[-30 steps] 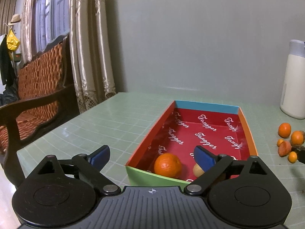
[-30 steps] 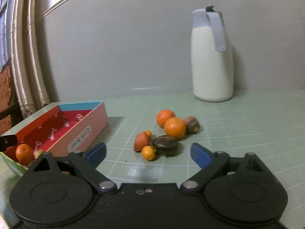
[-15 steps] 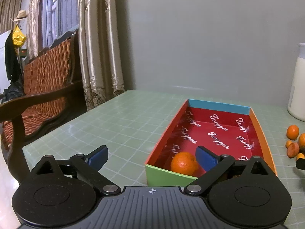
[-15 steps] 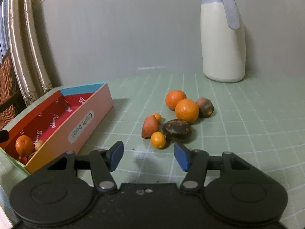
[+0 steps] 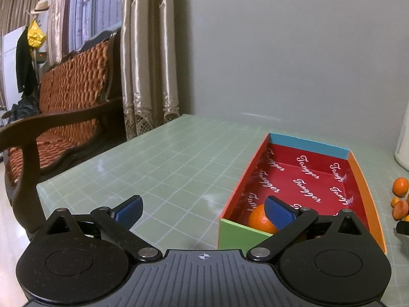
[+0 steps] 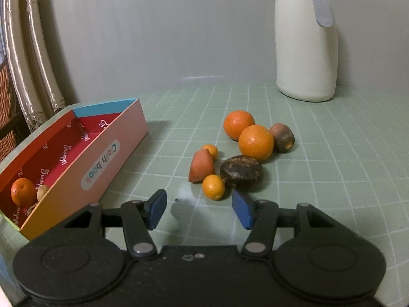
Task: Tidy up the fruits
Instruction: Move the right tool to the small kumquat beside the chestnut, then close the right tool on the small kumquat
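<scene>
Fruits (image 6: 240, 153) on table number seven; left claw (image 5: 203, 208) opening, right claw (image 6: 199, 208) closing, both empty

Cream jug (image 6: 305, 48) on green grid table (image 5: 179, 158); wooden bench (image 5: 66, 107), curtains (image 5: 148, 51) beside.

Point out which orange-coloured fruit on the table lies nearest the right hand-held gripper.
The small orange fruit just ahead of the right hand-held gripper, beside the dark fruit; the others lie farther back.

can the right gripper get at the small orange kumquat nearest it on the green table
Probably yes. The right gripper points at the small round orange kumquat with bare table between, jaws closing but empty. The dark brown wrinkled fruit beside it crowds one finger's path.
</scene>
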Tool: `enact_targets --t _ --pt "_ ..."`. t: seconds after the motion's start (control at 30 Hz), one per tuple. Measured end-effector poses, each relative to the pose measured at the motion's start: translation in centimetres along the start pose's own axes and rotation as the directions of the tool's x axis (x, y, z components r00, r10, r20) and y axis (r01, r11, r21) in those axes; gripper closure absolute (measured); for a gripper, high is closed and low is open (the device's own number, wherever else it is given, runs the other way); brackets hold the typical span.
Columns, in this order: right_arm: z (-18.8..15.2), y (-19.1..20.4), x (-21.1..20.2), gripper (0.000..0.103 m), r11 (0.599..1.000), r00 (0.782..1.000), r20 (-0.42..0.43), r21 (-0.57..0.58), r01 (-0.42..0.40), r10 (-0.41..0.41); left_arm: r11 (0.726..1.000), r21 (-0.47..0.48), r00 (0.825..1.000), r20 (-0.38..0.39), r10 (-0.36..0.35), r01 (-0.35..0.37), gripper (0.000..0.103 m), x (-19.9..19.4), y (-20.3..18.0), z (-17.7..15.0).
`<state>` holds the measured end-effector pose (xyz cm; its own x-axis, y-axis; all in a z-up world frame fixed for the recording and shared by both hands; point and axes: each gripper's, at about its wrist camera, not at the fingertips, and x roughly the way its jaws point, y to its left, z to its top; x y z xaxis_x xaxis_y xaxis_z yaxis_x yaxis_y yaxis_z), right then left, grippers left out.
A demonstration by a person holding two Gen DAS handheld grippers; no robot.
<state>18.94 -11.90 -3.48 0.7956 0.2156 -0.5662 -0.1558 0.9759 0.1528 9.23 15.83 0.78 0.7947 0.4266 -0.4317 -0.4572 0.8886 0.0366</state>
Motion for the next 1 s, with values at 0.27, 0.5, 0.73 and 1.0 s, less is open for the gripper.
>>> enact_targets --t 0.27,0.5,0.73,1.0 --pt "0.21 -0.10 0.35 0.058 1.000 1.000 0.008 -0.008 -0.002 0.002 1.000 -0.029 1.000 -0.011 -0.011 0.010 0.001 0.23 0.40 0.15" --pt "0.29 -0.27 0.45 0.067 1.000 1.000 0.005 -0.001 -0.006 0.006 0.999 -0.037 1.000 -0.016 -0.016 0.015 0.000 0.23 0.51 0.16" --pt "0.38 0.07 0.75 0.081 1.000 1.000 0.001 -0.025 0.015 -0.015 0.999 -0.033 1.000 -0.022 -0.019 0.018 0.000 0.27 0.36 0.04" --pt "0.38 0.18 0.72 0.084 0.999 1.000 0.003 -0.039 0.013 -0.013 0.999 -0.034 0.999 -0.026 -0.020 0.019 0.000 0.33 0.42 0.05"
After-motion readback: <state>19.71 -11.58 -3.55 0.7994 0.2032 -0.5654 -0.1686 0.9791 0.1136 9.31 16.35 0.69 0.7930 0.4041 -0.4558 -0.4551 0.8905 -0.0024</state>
